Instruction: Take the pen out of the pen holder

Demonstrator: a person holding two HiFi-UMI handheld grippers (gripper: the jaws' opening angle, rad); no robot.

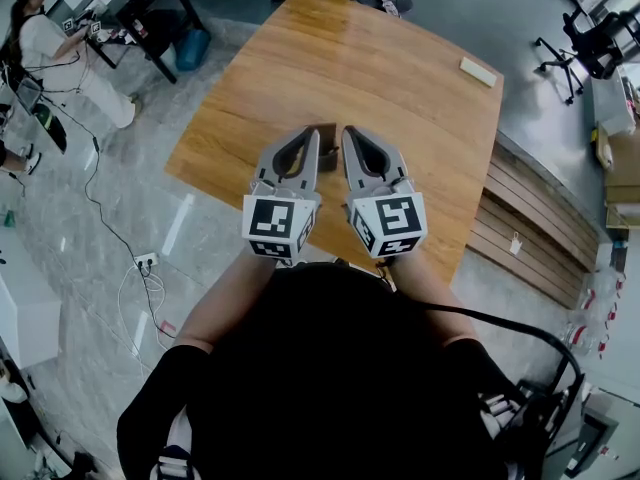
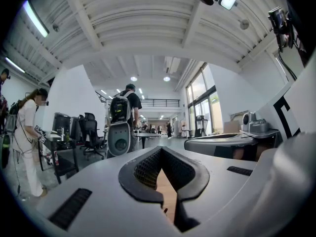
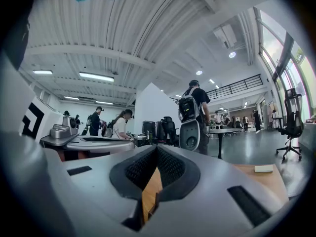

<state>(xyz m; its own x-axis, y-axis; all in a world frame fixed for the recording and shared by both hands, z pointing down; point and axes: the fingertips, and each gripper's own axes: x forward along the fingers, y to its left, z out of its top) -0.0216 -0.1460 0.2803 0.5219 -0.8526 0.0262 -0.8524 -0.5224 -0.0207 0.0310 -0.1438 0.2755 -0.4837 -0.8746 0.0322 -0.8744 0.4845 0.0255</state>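
While the left gripper [image 1: 308,138] and the right gripper [image 1: 352,136] hang side by side over the wooden table [image 1: 400,58], each has its jaws closed together on nothing, which looks like a neutral carrying pose rather than a grasp. A dark object [image 1: 328,153] shows in the gap between them (probably the pen holder, mostly hidden). No pen can be made out, so I cannot tell whether it is in or out.

Dark brown pen holder [image 1: 330,153] stands mostly hidden on wooden table [image 1: 400,78].
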